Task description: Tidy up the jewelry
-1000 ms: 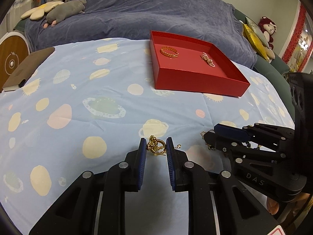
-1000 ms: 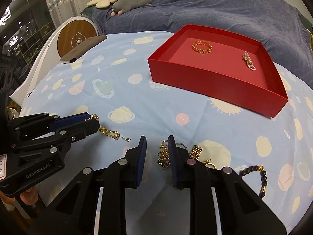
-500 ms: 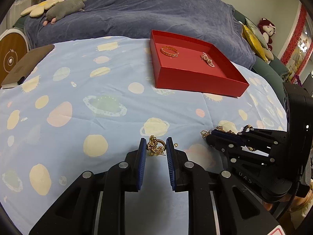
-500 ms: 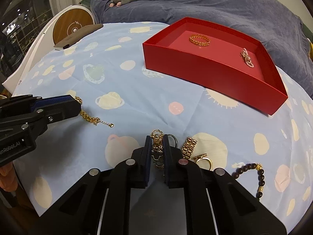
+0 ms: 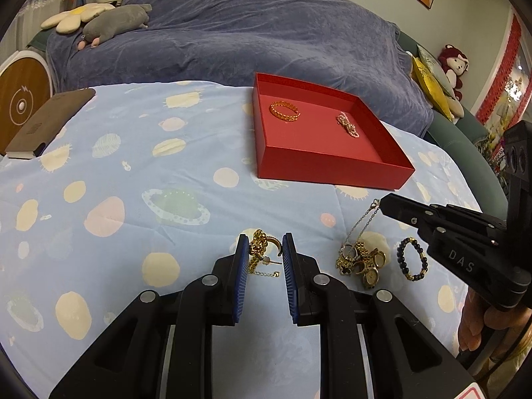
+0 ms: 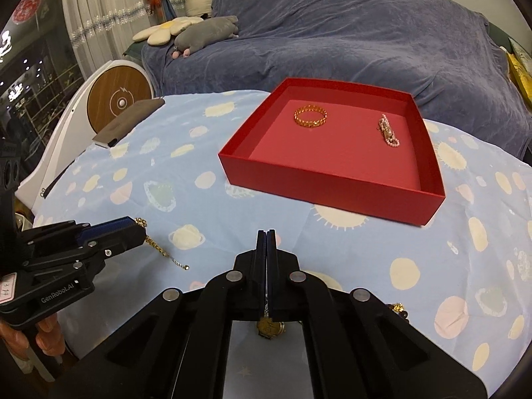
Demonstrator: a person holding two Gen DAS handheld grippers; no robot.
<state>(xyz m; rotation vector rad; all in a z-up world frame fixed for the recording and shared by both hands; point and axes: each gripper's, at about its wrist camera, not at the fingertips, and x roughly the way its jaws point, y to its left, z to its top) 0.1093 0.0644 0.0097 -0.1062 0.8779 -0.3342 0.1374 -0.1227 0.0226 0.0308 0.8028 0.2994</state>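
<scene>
A red box (image 5: 332, 173) (image 6: 332, 193) sits on the spotted blue cloth and holds a gold bracelet (image 5: 284, 111) (image 6: 311, 116) and a pearl piece (image 5: 347, 125) (image 6: 387, 131). My left gripper (image 5: 265, 252) (image 6: 133, 229) stands open low over the cloth, with a gold chain and earring (image 5: 257, 252) (image 6: 159, 249) lying between its fingers. My right gripper (image 5: 382, 202) (image 6: 266, 236) is shut on a thin silver chain (image 5: 362, 226), which runs down to a tangled pile of gold jewelry (image 5: 360, 261). A gold watch (image 6: 269, 327) shows under its jaws.
A black beaded bracelet (image 5: 412, 259) lies right of the pile. A brown notebook (image 5: 50, 123) (image 6: 129, 121) and a round wooden-faced device (image 5: 20, 99) (image 6: 116, 99) are at the cloth's far left. A blue-covered bed with plush toys (image 5: 116, 21) lies behind.
My right gripper closed on the thin chain in the pile and rose, pulling the chain taut above the cloth. The left gripper stayed over the gold chain.
</scene>
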